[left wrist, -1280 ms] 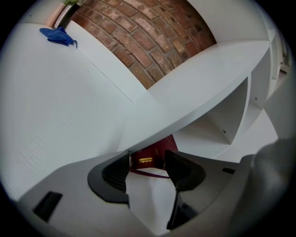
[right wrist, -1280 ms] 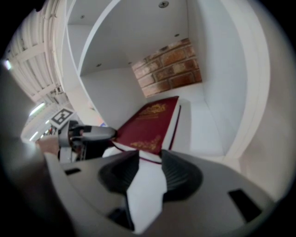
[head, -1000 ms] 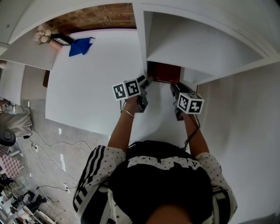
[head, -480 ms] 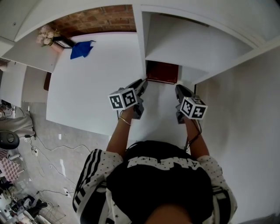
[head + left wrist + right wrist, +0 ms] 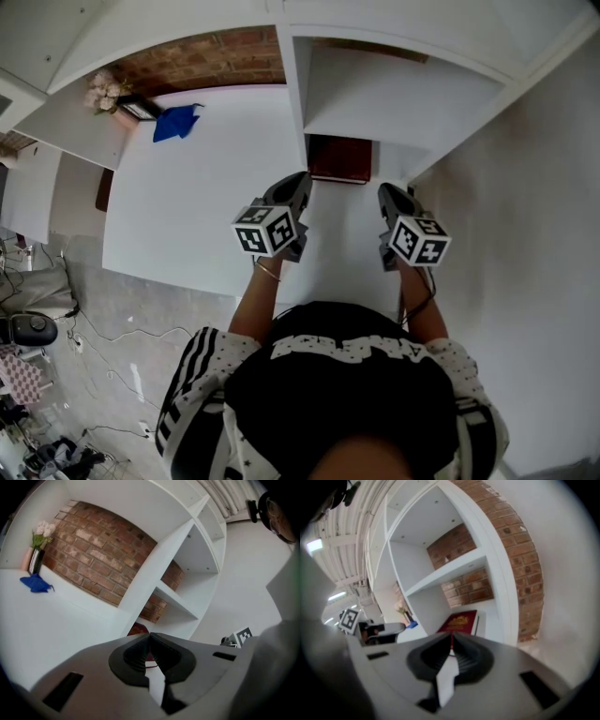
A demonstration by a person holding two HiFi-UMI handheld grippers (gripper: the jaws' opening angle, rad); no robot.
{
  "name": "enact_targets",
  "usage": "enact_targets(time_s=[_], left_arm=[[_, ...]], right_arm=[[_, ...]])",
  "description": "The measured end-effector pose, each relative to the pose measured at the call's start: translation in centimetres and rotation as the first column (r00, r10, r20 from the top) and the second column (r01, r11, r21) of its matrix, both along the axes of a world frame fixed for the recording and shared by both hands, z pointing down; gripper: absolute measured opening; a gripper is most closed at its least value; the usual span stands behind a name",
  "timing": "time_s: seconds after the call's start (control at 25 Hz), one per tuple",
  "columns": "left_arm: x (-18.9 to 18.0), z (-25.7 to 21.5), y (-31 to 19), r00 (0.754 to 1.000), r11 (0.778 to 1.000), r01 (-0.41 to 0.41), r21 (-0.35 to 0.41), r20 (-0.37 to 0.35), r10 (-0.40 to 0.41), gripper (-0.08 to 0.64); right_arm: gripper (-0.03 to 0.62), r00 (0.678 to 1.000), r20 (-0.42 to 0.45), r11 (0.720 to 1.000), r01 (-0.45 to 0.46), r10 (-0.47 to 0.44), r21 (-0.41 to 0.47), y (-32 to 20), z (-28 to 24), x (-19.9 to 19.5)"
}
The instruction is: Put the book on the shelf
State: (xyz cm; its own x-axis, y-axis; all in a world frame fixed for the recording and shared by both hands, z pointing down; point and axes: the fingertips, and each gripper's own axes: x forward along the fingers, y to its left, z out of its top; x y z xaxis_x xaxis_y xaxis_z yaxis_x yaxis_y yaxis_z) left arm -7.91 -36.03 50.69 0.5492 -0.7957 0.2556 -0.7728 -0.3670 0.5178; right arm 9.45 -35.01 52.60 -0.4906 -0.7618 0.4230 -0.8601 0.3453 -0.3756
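Note:
The dark red book (image 5: pixel 339 159) lies flat on the bottom board of the white shelf (image 5: pixel 403 94), under the lowest shelf plate. It also shows as the book (image 5: pixel 139 629) just past my left jaws and as the book (image 5: pixel 459 620) ahead of my right jaws. My left gripper (image 5: pixel 302 178) hovers over the table a short way in front of the book's left corner, shut and empty. My right gripper (image 5: pixel 387 190) hangs in front of the book's right corner, also shut with nothing between the pads. Neither gripper touches the book.
A blue cloth (image 5: pixel 175 123) lies at the far side of the white table (image 5: pixel 197 187), beside a vase of flowers (image 5: pixel 101 89) against the brick wall. The shelf's upright panel (image 5: pixel 292 94) stands just left of the book. Cables lie on the floor at the left.
Both grippers have drawn back from the book toward the person, and their jaws have closed. The book stays where it lay in the shelf.

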Motion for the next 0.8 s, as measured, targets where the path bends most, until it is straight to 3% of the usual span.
enact_targets(time_s=[0.32, 0.8], left_arm=[[1.8, -6.0, 1.1, 0.987, 0.975, -0.085, 0.207, 0.148, 0.055, 0.037], [1.5, -6.7, 2.5, 0.986, 0.968, -0.084, 0.235, 0.160, 0.046, 0.037]], right_arm=[[0.035, 1.000, 0.013, 0.996, 0.008, -0.009, 0.083, 1.4, -4.1, -0.1], [0.031, 0.999, -0.018, 0.990, 0.048, -0.046, 0.129, 3.0, -6.1, -1.0]])
